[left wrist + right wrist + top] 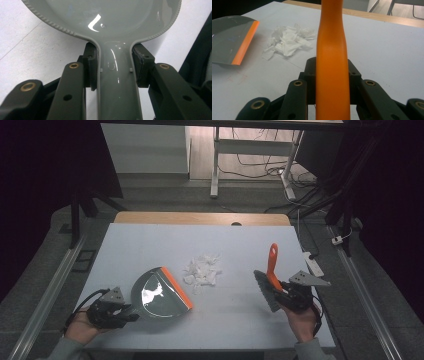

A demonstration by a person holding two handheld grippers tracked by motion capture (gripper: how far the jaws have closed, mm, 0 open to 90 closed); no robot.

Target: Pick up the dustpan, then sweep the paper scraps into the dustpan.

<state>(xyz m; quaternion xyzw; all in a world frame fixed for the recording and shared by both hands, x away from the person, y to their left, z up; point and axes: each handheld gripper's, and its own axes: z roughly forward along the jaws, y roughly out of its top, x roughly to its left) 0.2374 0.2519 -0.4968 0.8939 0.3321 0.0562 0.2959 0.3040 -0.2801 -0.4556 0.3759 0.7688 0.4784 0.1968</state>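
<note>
A grey dustpan [159, 295] with an orange lip rests on the white table, its lip turned toward a pile of torn white paper scraps [202, 269]. My left gripper [120, 312] is shut on the dustpan's handle [115, 75], with the pads pressed against both sides. My right gripper [286, 292] is shut on the orange handle of a brush [270, 270], whose dark bristles [266, 291] point left and down toward the table. In the right gripper view the brush handle [332, 57] rises between the jaws, with the paper scraps [287, 42] and the dustpan [232, 40] beyond.
The white table cover [150, 245] ends at a wooden strip [200, 218] along the far edge. A power strip [313, 264] lies at the table's right edge. Desk legs and cables [250, 165] stand on the floor beyond.
</note>
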